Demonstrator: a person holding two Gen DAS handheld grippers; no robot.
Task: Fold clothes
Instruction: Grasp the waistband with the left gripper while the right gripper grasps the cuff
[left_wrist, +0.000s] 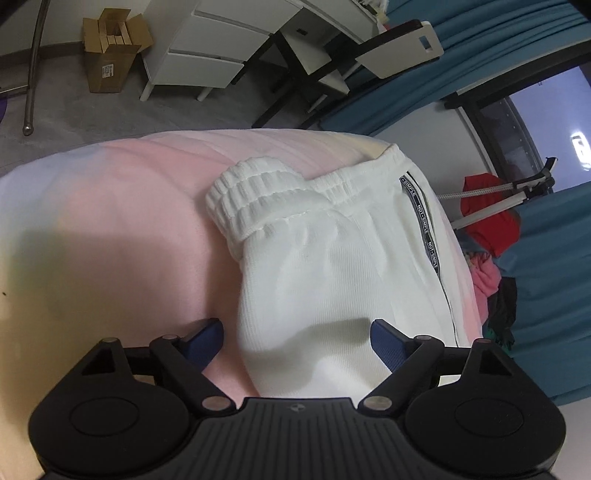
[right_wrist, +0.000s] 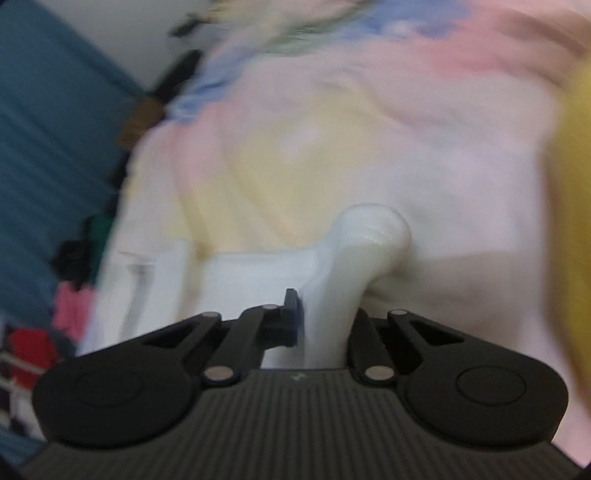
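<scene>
From my left wrist camera the trousers (left_wrist: 332, 266) lie on the bedspread (left_wrist: 122, 229), waistband (left_wrist: 258, 199) at 12 o'clock, left gripper (left_wrist: 297, 343) straddling the near end at 6. Behind the bed: carton (left_wrist: 110, 48) at 11, drawer unit (left_wrist: 210, 48) at 12, clothes pile (left_wrist: 491, 236) at 3. On the right wrist camera a fold of the trousers (right_wrist: 332, 288) sits pinched in the right gripper (right_wrist: 325, 325), bedspread (right_wrist: 369, 129) beyond at 12.

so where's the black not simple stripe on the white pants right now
In the left wrist view the stripe runs down the right side of the white pants, from below the waistband toward the bed's right edge.
</scene>
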